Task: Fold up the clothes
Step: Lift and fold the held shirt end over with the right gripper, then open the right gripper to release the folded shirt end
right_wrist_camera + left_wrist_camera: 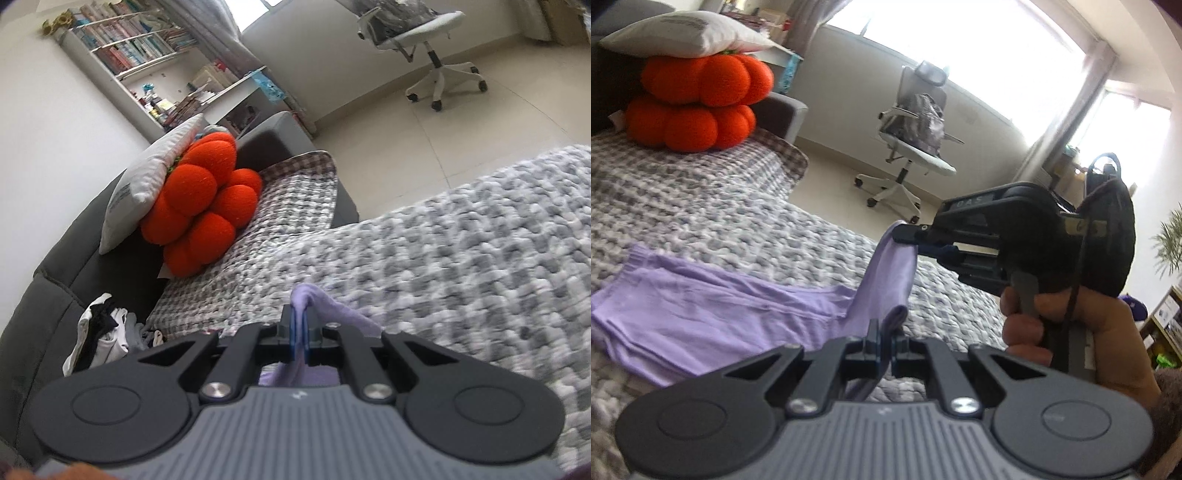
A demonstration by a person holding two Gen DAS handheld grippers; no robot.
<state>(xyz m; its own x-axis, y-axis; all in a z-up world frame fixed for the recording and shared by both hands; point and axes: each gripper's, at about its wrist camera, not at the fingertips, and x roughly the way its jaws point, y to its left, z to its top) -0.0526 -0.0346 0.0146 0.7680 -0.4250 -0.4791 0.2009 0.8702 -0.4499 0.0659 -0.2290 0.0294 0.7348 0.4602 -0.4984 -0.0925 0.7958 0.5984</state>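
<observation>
A lilac garment [701,310] lies partly flat on the grey knitted blanket [701,206], its near end lifted off the bed. My left gripper [886,332] is shut on a fold of that lifted end. In the left wrist view my right gripper [908,236], held by a hand [1071,332], is shut on the upper corner of the same end, higher and to the right. In the right wrist view my right gripper [298,325] pinches the lilac garment [332,306], which bunches above and hangs below its jaws.
Two orange pumpkin cushions [698,99] under a white pillow [683,33] sit at the bed's far end. A pile of dark and white clothes [107,332] lies by the grey sofa back [55,277]. A white office chair [916,133] stands on the floor.
</observation>
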